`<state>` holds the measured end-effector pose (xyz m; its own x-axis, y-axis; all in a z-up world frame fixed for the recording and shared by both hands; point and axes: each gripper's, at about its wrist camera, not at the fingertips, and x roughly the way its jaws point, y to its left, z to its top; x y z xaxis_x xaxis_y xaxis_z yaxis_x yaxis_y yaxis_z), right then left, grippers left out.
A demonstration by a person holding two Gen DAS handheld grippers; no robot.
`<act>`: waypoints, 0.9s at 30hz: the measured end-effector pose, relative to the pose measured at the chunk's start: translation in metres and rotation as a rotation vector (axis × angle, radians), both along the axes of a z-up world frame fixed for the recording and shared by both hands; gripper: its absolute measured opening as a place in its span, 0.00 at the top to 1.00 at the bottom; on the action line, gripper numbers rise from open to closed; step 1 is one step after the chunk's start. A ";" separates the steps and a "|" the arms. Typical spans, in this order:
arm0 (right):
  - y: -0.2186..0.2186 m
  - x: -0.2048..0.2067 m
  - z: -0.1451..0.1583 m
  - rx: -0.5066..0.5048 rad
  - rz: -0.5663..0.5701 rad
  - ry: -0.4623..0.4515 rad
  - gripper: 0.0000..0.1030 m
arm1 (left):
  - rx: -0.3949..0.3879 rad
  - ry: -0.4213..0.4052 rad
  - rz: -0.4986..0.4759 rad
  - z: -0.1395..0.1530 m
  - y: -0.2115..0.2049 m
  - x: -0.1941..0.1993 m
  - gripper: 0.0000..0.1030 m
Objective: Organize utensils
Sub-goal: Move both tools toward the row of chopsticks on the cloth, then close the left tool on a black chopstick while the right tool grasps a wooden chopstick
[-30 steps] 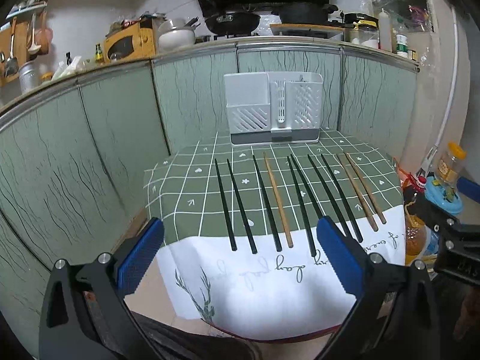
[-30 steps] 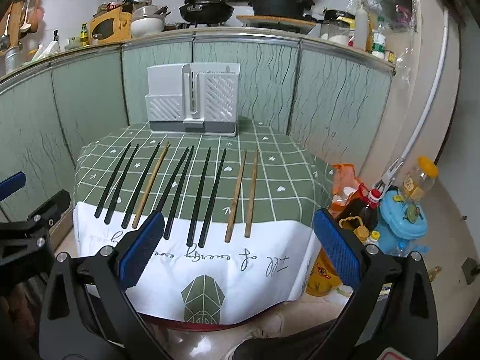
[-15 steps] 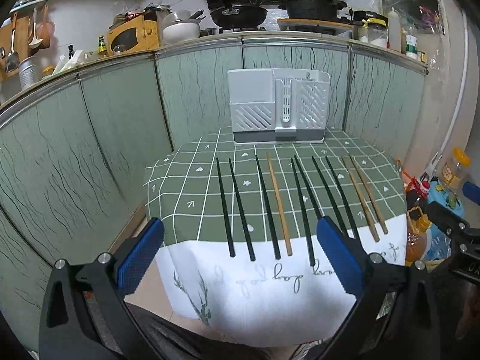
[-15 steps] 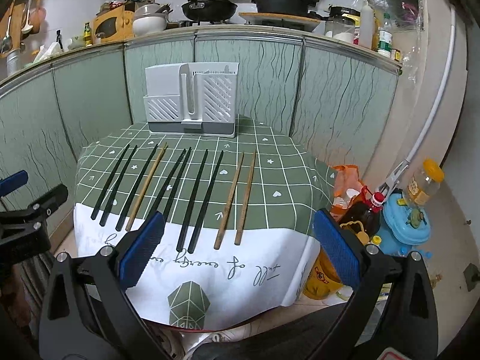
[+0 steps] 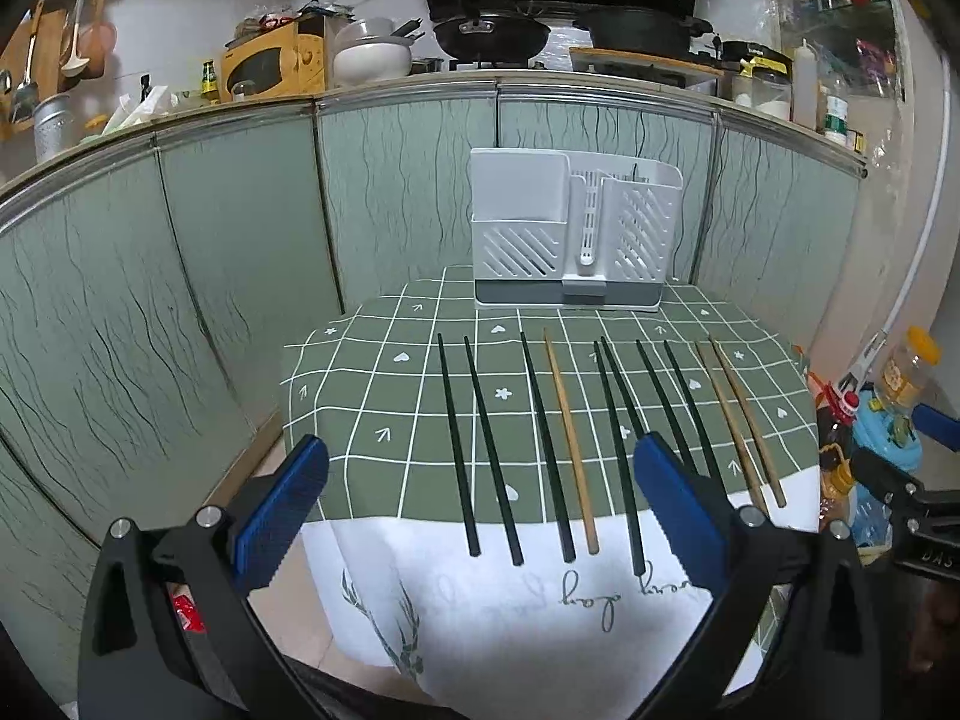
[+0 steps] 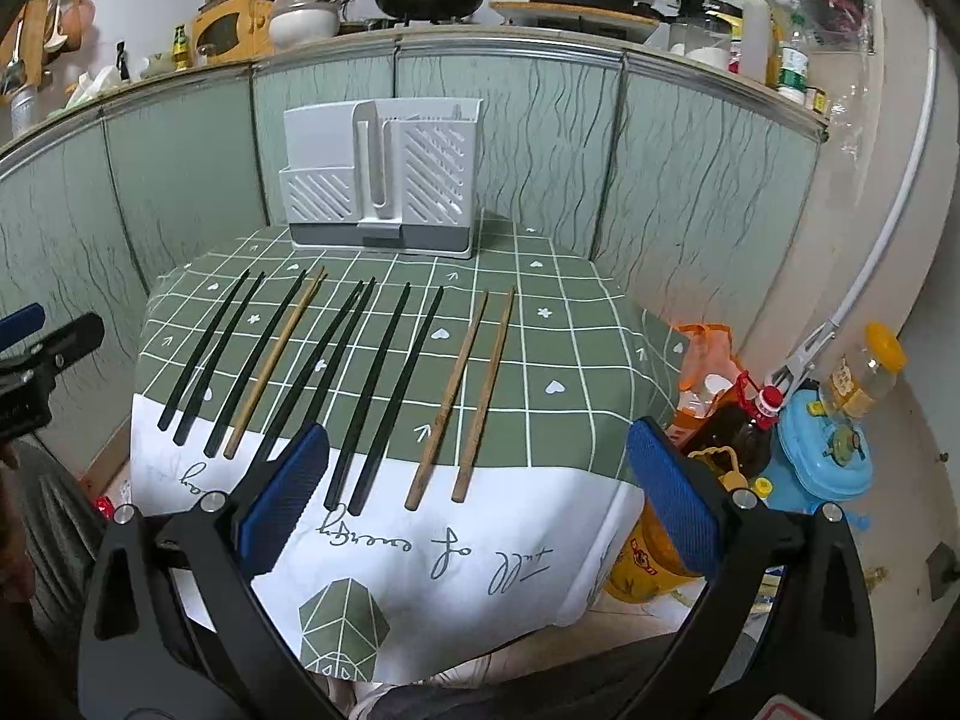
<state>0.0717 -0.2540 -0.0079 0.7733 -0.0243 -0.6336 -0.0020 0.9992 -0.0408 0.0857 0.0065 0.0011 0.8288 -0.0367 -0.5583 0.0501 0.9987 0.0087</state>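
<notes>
Several black chopsticks [image 5: 487, 447] and three wooden chopsticks [image 5: 570, 441] lie side by side on the green checked tablecloth [image 5: 372, 402]; they also show in the right wrist view [image 6: 384, 384]. A white utensil holder [image 5: 573, 234] stands at the table's far edge, also seen in the right wrist view [image 6: 381, 177]. My left gripper [image 5: 480, 516] is open and empty, just in front of the near chopstick ends. My right gripper [image 6: 477, 492] is open and empty, near the ends of two wooden chopsticks [image 6: 474, 396].
Green cabinet panels [image 5: 240, 252] wrap behind the table, with a counter of pots and jars above. Bottles and a blue container [image 6: 822, 450] stand on the floor to the right of the table. The white cloth hem [image 6: 420, 546] hangs over the near edge.
Both grippers have moved forward and up towards the table, so the chopsticks and holder look closer. Both stay open and empty.
</notes>
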 end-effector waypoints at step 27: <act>-0.024 0.010 -0.001 0.093 0.070 0.019 0.08 | 0.035 -0.026 0.045 -0.015 0.035 0.017 0.05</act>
